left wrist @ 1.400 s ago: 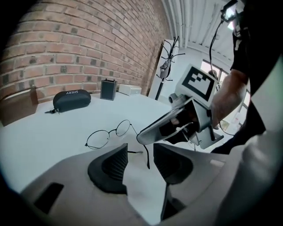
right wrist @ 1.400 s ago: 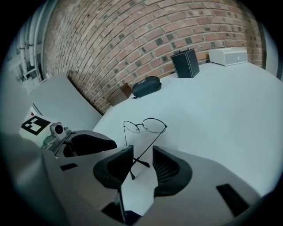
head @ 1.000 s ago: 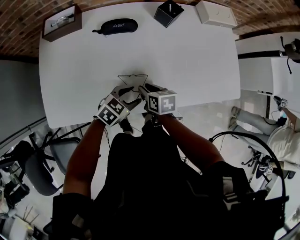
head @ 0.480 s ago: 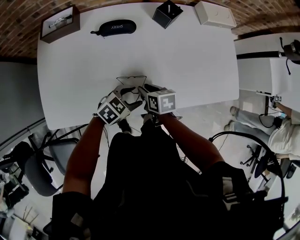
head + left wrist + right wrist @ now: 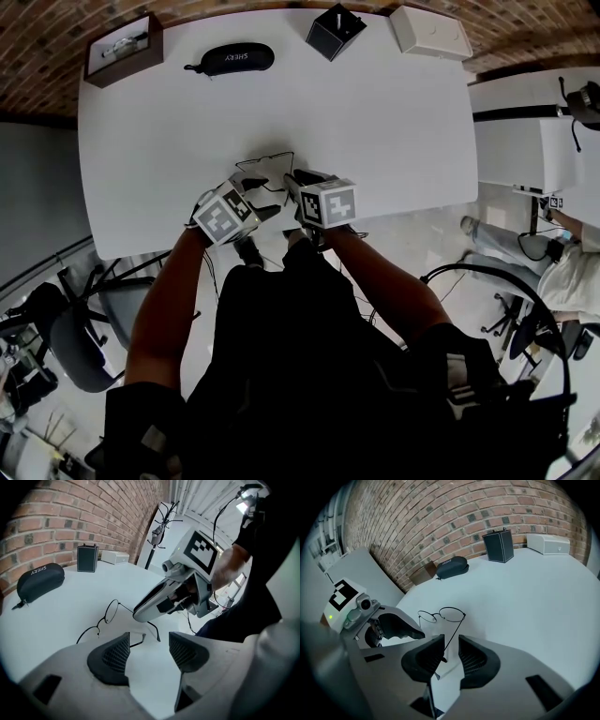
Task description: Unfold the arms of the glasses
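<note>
The thin black wire glasses with round lenses [image 5: 265,157] lie on the white desk [image 5: 375,112], near its front edge, between the two grippers. The right gripper [image 5: 451,645] has its jaws only a little apart, and they have just been closing. One arm of the glasses [image 5: 453,635] runs between the ribbed pads, close to the left one, but a gap remains and the pads do not clamp it. The left gripper [image 5: 149,640] has its jaws wide apart, having just opened, and holds nothing between them. The tip of the other arm [image 5: 138,641] shows just beside its left pad. At the far side of the desk stand a black oval glasses case [image 5: 230,56], a black box [image 5: 336,26] and a white box [image 5: 431,31].
</note>
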{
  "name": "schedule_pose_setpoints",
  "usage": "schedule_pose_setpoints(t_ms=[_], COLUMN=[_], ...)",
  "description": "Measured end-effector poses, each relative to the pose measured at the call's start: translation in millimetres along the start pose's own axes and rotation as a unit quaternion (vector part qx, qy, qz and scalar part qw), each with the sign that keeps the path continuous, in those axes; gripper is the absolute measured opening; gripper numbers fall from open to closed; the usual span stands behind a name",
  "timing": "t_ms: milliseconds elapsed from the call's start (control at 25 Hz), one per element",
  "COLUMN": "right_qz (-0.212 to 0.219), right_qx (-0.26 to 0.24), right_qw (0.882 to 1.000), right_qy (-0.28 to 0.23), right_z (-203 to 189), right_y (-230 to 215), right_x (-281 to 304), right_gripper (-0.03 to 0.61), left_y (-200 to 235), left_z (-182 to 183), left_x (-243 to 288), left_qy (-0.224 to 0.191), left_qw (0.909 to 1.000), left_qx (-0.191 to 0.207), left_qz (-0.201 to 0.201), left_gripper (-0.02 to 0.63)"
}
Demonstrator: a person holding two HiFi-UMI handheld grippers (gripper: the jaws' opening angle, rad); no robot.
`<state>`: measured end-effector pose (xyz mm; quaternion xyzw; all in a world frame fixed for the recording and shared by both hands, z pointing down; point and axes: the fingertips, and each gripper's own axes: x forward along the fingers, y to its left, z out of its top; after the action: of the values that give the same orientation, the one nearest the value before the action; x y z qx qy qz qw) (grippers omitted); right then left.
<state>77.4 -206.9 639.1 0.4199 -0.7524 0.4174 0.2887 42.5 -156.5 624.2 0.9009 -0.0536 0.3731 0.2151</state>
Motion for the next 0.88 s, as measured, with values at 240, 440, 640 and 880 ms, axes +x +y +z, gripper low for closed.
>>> schedule_pose_setpoints(t_ms=[240, 440, 640, 880], right_qz=[0.000, -0.001, -0.003, -0.005], right_qx=[-0.001, 0.000, -0.009, -0.026], right_qw=[1.000, 1.000, 1.000, 1.000], right_qy=[0.002, 0.003, 0.003, -0.001], right_z=[1.7, 2.5, 4.8, 12.3], right_y=[-2.3, -3.8, -5.3, -8.3], right_x=[0.4, 1.5, 1.8, 5.1], right_gripper=[0.092, 0.092, 0.092, 0.092], left_y=[-1.9, 2.1, 8.3, 17.9], left_z=[-9.9, -23.2, -30.6, -34.8], left_x=[-8.2, -20.3, -28.5, -36.3], left_qy=[0.023, 0.033, 0.045, 0.043], left_qw=[0.9997, 0.9994, 0.9990, 0.9990], left_qx=[0.003, -0.008, -0.006, -0.011], left_qz=[-0.008, -0.006, 0.001, 0.010], left_gripper=[0.262, 0.262, 0.262, 0.262])
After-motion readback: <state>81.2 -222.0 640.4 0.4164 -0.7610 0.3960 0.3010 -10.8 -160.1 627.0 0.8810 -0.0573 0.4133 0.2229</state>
